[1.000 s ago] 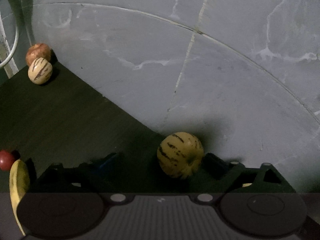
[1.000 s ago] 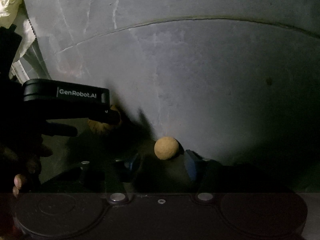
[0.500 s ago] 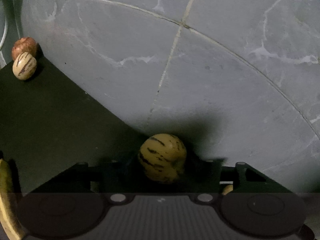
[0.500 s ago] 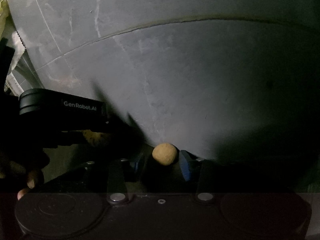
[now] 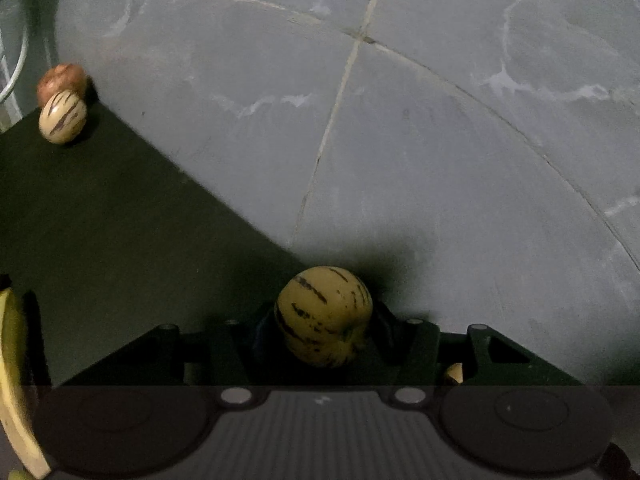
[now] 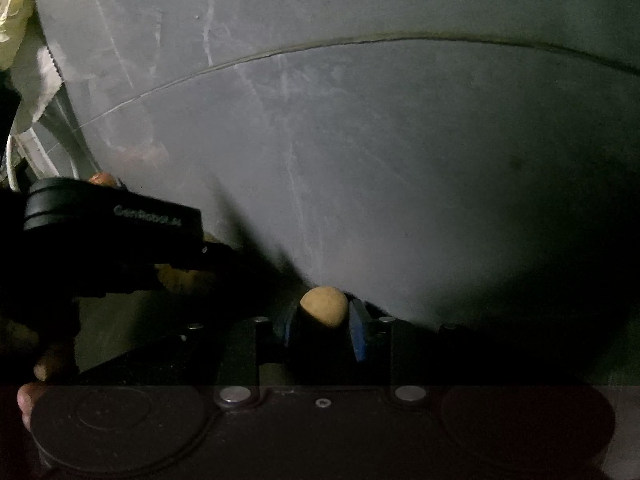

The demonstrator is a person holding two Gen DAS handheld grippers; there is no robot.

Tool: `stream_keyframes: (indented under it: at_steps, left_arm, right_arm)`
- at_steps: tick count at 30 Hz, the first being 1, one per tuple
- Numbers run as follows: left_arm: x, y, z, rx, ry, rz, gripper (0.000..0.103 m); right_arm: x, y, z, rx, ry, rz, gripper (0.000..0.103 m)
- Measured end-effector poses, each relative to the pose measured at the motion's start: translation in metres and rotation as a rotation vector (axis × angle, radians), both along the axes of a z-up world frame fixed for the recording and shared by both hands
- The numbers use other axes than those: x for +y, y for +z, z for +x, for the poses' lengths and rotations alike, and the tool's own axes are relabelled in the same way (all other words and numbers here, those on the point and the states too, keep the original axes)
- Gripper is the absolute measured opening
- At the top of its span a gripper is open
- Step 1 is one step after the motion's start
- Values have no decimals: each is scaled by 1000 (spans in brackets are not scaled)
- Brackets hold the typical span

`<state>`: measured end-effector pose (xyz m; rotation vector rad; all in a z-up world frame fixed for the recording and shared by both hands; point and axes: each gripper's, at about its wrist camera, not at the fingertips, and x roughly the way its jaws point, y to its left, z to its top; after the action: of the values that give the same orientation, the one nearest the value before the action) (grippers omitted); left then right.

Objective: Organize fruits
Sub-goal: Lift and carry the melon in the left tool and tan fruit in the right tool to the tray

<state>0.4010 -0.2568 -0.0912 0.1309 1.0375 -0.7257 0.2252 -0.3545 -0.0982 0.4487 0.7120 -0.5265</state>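
Note:
My left gripper [image 5: 324, 320] is shut on a yellow striped melon [image 5: 323, 316], held between its dark fingers at the table's far edge. My right gripper [image 6: 322, 316] is shut on a small tan round fruit [image 6: 324, 306], its blue pads [image 6: 358, 332] touching both sides. In the left wrist view a second striped melon [image 5: 63, 117] and a reddish-brown fruit [image 5: 61, 82] sit at the table's far left corner. The left gripper's black body [image 6: 112, 220] shows at the left of the right wrist view.
A dark green table [image 5: 100, 220] ends at a diagonal edge, with grey tiled floor [image 5: 440, 140] beyond. A banana [image 5: 14, 380] lies at the left edge. A small tan fruit piece [image 5: 454, 372] shows under the left gripper's right side. Pale plastic bags [image 6: 16, 20] sit far left.
Both grippers have closed in: the left jaws shut on the striped melon, the right pads shut on the small tan fruit. Both views shifted slightly forward.

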Motion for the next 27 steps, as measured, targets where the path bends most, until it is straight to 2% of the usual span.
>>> stream_keyframes:
  at_steps: [11,15,22,27]
  left_arm:
    - [46,0,-33,61,37,-46,54]
    - [70,7,-44,73,69,-98,54]
    - [115,32,-62,56,128,-172,54]
    - [167,58,-76,20,204,-211,54]
  right_arm:
    - [21,21,-21,19,59,-41,29]
    - [34,33,-28,15,84,-60,29]
    - [71,61,-31,-15,171,-102,29]
    - [104,86,-24,-62,280,-124,29]
